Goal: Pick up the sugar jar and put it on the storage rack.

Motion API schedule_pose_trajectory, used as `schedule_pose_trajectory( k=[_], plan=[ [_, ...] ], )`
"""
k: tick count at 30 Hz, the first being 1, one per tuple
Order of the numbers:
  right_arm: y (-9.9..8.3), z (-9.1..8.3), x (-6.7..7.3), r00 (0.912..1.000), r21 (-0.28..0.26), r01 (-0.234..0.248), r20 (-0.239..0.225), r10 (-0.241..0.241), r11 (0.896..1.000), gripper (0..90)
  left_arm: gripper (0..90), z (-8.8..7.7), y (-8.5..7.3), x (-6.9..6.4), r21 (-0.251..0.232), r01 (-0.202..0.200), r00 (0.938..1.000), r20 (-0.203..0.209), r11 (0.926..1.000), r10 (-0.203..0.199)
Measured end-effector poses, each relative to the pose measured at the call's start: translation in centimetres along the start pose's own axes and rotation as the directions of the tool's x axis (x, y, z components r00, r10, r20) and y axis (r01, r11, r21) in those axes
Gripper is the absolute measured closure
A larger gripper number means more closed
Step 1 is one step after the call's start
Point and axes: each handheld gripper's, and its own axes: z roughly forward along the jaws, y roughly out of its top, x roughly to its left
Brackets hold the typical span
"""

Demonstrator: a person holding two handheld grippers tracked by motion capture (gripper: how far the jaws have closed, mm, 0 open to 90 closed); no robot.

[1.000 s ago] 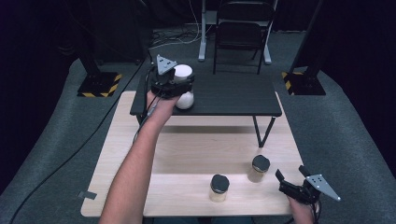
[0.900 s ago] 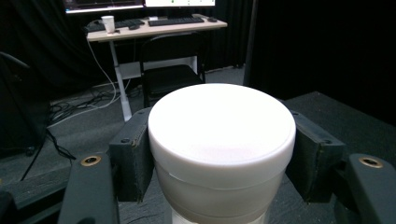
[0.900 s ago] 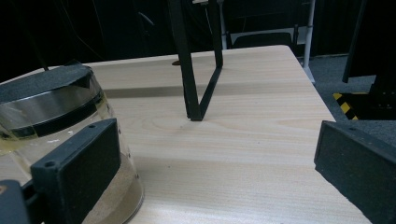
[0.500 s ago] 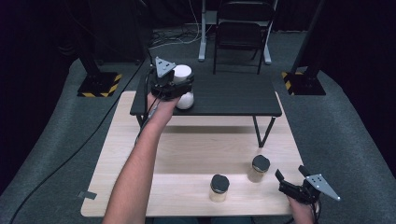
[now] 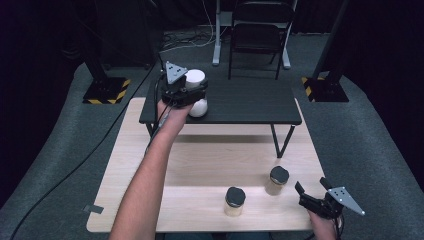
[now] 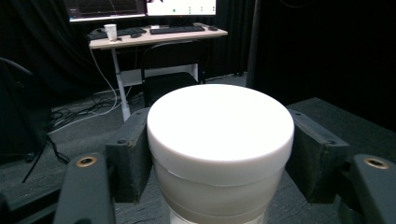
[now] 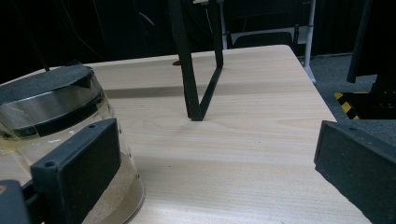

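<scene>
A white lidded jar (image 5: 195,78) stands on the black raised shelf (image 5: 250,102). My left gripper (image 5: 184,93) reaches over the shelf's left end and has the jar (image 6: 219,135) between its pads (image 6: 133,158). The jaws have just been opening a little, and the pads still look flush against the lid's sides. My right gripper (image 5: 313,186) rests at the wooden table's (image 5: 210,160) front right corner. It is open (image 7: 210,154) with only bare wood between its jaws. A glass jar (image 5: 279,180) with a dark lid and sandy contents stands just left of it (image 7: 51,107).
A second dark-lidded jar (image 5: 235,201) stands near the table's front middle. The shelf's black leg (image 7: 196,79) rises ahead of the right gripper. A chair (image 5: 260,35) and black stands with striped bases (image 5: 105,92) sit on the floor behind.
</scene>
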Motion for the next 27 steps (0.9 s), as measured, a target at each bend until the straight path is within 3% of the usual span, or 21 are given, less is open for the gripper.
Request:
schedule_pose_trajectory(
  k=[3, 7, 19, 27],
  plan=[
    [0.0, -0.1, 0.0, 1.0000, -0.004, -0.005, -0.002, 0.005, 1.000, 0.2, 17.0, -0.2, 0.1, 0.1, -0.005, 0.059, 0.9981, 0.020, 0.9983, -0.058],
    [0.0, -0.1, -0.1, 0.9999, -0.006, -0.015, -0.001, 0.015, 1.000, 0.2, 1.0, -0.4, 0.2, -0.2, -0.007, 0.051, 0.9977, 0.045, 0.9987, -0.051],
    [0.0, 0.1, 0.0, 1.0000, 0.002, -0.003, 0.006, 0.003, 1.000, 0.2, 0.0, -1.3, 0.3, -0.3, 0.014, 0.039, 0.9979, 0.051, 0.9991, -0.040],
    [0.0, 0.1, 0.0, 1.0000, 0.005, 0.001, 0.006, -0.002, 1.000, 0.0, 0.0, -2.7, 0.2, -0.7, 0.020, 0.009, 0.9991, 0.042, 0.9998, -0.009]
  ],
)
